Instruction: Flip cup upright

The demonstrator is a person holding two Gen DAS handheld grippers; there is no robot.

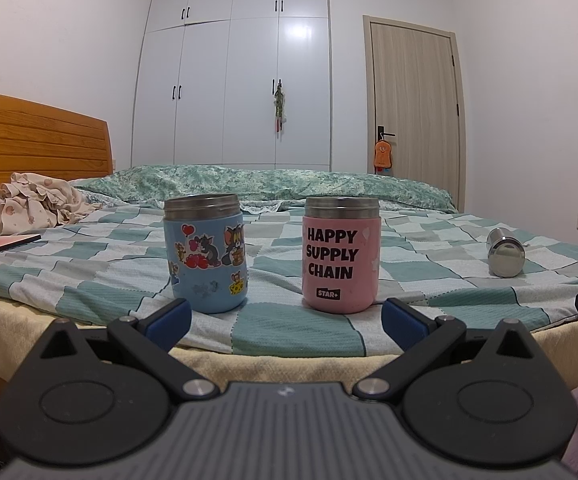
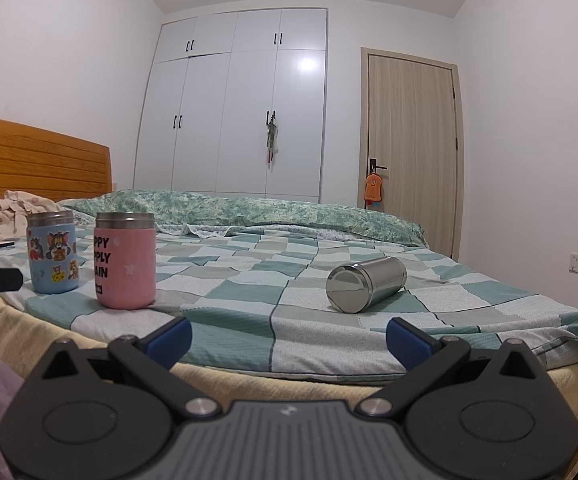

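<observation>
A steel cup (image 2: 363,284) lies on its side on the checked bedspread, its flat base toward me; it also shows at the far right in the left wrist view (image 1: 505,252). A blue cartoon cup (image 1: 205,254) and a pink "HAPPY SUPPLY CHAIN" cup (image 1: 341,254) stand upright side by side; both show at the left in the right wrist view, blue (image 2: 52,252) and pink (image 2: 125,260). My left gripper (image 1: 285,322) is open and empty, just short of the two upright cups. My right gripper (image 2: 289,340) is open and empty, short of the steel cup.
The bed's (image 2: 249,376) front edge runs just ahead of both grippers. Crumpled clothes (image 1: 37,202) and a book (image 1: 5,246) lie at the left. A green quilt (image 1: 269,184) is bunched along the back. A wardrobe (image 1: 233,80) and door (image 1: 413,100) stand behind.
</observation>
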